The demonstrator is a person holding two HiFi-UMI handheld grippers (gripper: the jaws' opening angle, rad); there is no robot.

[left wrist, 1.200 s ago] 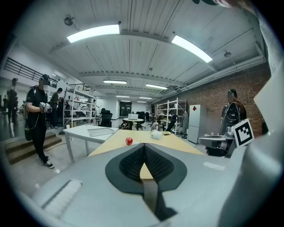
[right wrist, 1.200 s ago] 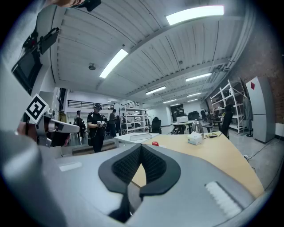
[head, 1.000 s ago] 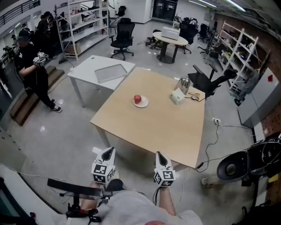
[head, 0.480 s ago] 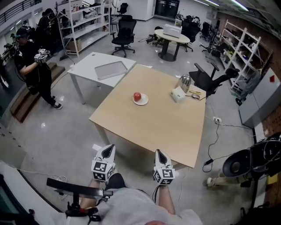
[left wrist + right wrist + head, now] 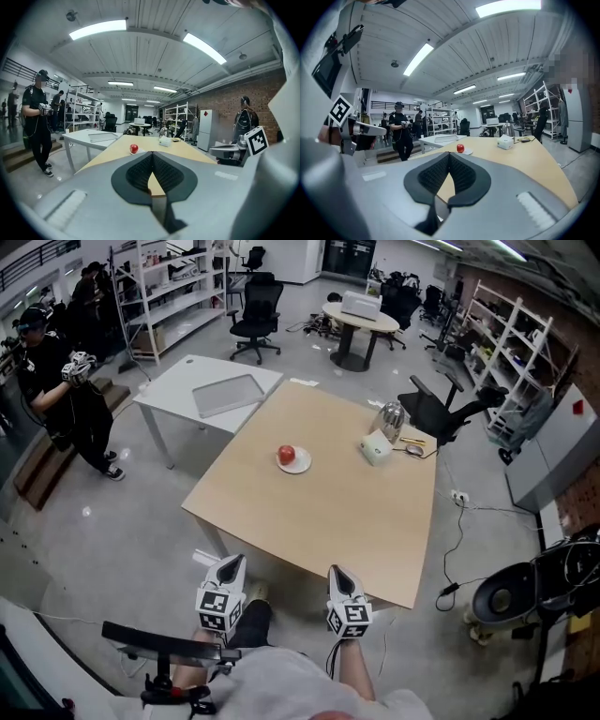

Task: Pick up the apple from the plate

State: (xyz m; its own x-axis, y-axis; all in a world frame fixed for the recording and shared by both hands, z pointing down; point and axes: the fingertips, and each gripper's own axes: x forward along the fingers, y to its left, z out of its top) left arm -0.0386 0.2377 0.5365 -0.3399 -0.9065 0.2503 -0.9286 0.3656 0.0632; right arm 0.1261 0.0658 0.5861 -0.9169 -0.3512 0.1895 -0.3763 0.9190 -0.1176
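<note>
A red apple [image 5: 286, 455] sits on a small white plate [image 5: 298, 463] near the far left side of the wooden table [image 5: 328, 512]. Both grippers hang side by side short of the table's near edge, far from the apple. My left gripper [image 5: 228, 562] is shut with nothing between its jaws, and so is my right gripper [image 5: 337, 569]. In the left gripper view the apple [image 5: 134, 148] shows small, just left of the closed tips [image 5: 152, 155]. The right gripper view shows the apple [image 5: 460, 148] and plate [image 5: 467, 151] slightly right of its closed tips [image 5: 449, 154].
A white tissue box [image 5: 376, 447], a metal kettle [image 5: 393, 418] and small items stand at the table's far right. A white table [image 5: 208, 390] with a grey tray adjoins the far left corner. An office chair [image 5: 441, 413] stands behind. A person [image 5: 56, 381] stands at the left.
The table's near edge has come closer to both grippers, and the apple has shifted slightly left in the head view. Both grippers stay shut, side by side.
</note>
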